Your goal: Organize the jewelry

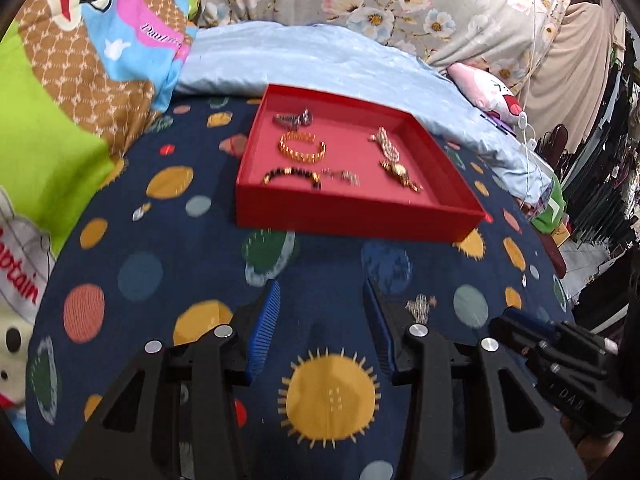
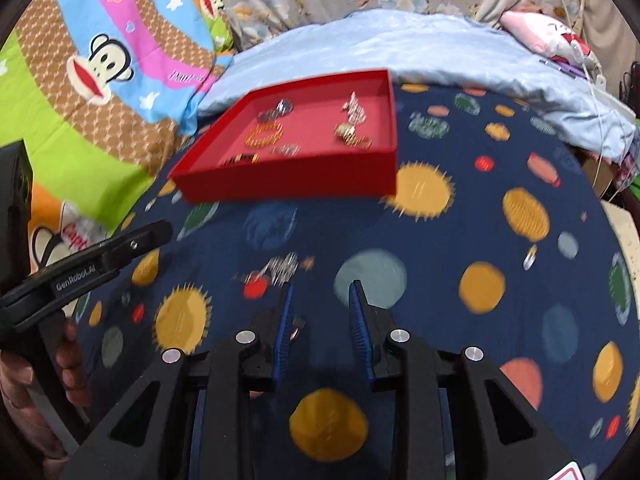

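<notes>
A red tray lies on a navy planet-print blanket and holds several pieces: a gold bracelet, a dark beaded bracelet, a silver piece, a pearl strand and a gold watch. A small silver piece lies loose on the blanket, just right of my left gripper, which is open and empty. In the right wrist view the tray is ahead to the left. The loose piece lies just ahead-left of my right gripper, which is open and empty.
A light blue pillow lies behind the tray. A monkey-print quilt covers the left. The right gripper's body shows at lower right in the left wrist view. The bed edge and clutter are to the right.
</notes>
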